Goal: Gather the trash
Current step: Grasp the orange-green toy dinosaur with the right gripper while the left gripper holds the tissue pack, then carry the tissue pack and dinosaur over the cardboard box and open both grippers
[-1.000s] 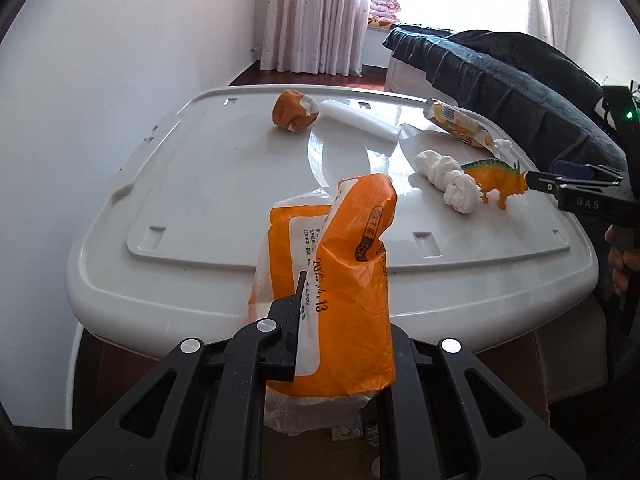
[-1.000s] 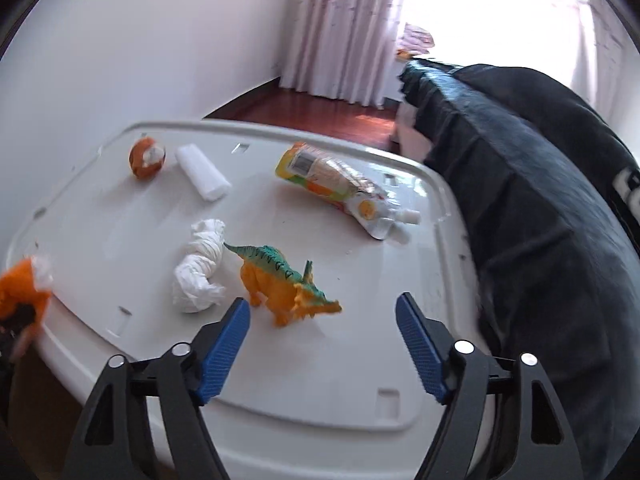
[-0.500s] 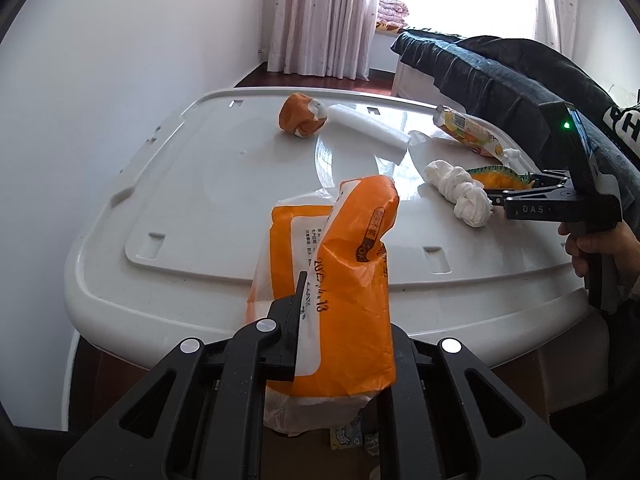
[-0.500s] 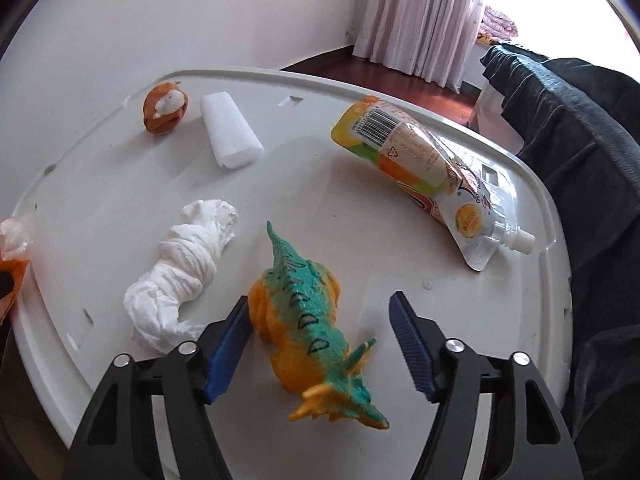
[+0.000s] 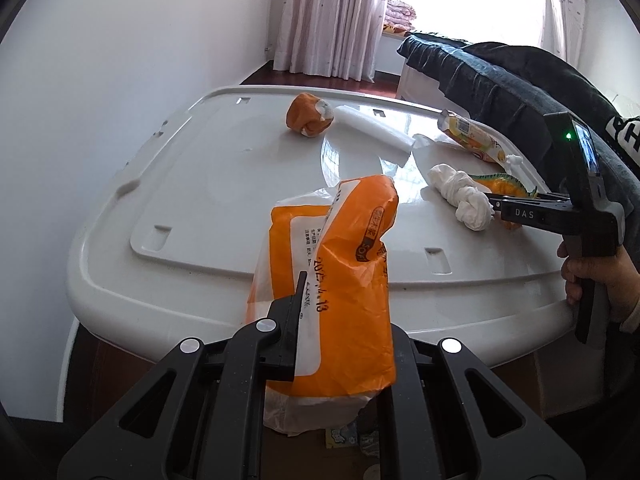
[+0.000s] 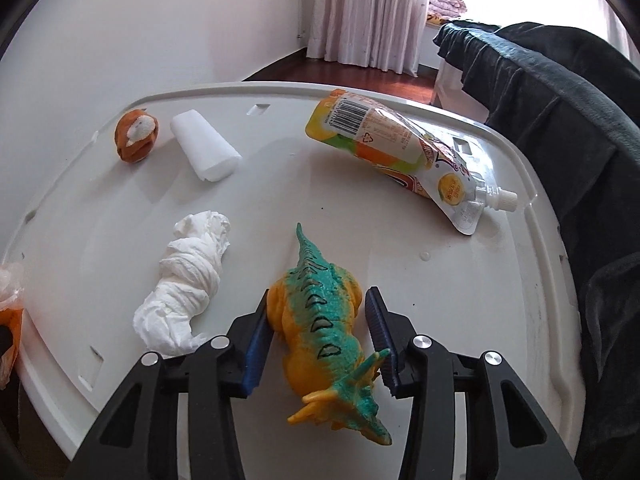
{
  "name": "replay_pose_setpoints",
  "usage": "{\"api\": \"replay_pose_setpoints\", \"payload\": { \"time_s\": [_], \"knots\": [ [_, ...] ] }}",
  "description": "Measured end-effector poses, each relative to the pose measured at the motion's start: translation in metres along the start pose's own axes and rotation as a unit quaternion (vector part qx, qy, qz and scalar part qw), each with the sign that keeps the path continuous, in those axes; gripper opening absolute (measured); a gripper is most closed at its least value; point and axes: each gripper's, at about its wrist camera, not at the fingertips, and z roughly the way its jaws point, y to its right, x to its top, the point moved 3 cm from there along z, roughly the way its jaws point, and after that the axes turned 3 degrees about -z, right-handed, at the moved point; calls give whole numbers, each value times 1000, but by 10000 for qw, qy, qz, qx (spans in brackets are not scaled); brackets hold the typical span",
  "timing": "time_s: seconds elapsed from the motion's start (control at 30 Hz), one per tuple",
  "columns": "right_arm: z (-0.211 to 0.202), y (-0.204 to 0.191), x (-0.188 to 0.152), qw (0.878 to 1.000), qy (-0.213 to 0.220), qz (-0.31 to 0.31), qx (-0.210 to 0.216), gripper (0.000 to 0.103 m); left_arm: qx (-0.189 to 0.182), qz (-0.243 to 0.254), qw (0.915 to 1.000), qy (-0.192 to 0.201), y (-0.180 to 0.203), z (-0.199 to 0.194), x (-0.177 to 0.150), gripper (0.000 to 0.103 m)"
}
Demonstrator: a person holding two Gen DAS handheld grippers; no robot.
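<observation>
Large white moulded plastic lid (image 6: pixel 460 312): used as the work surface; all loose items are laid on it, well spread, so each can be reached singly.

Dark blue padded sofa (image 6: pixel 560 120): set along the right edge of the lid; not part of the work.

Orange-and-white printed plastic bag (image 5: pixel 340 280): held upright at the near edge of the lid, mouth upward, judged to serve as the collecting sack. It is pinched by the left gripper (image 5: pixel 340 344), whose fingers are fully closed on the thin film so the bag is kept ready to receive items.

Right gripper (image 6: pixel 316 336): pointed steeply down at the lid; its blue-padded jaws are closing, with the toy's body between them. The left pad appears to touch the flank, while the right pad is just beside it; a firm grip cannot be confirmed.

Printed foil drink pouch with white screw spout (image 6: pixel 408 152): laid flat near the far right corner, untouched.

Orange and teal plastic triceratops toy (image 6: pixel 320 320): stood on the lid, tail away from the camera, head toward it. Picking it up is judged the step in hand, though it reads as a toy rather than waste.

Twisted white paper tissue (image 6: pixel 188 280): laid just left of the toy, apart from it.

White foam cylinder (image 6: pixel 206 150): laid at the far left.

Crumpled orange wrapper ball (image 6: pixel 136 140): beside the cylinder, farthest off.
</observation>
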Motion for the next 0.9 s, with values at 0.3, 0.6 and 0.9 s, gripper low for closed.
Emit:
{"api": "replay_pose_setpoints", "payload": {
  "time_s": [0.3,0.6,0.9],
  "knots": [
    [-50,12,-13,9956,310,828,-324,44,187,-112,9997,68,-3,2,1,11],
    [-141,-13,-55,9904,917,1029,-85,44,222,-34,9997,38,-1,-8,-8,11],
    [-169,-80,-151,9899,619,1176,497,44,187,171,9995,-193,-9,-41,-38,11]
  ]
}}
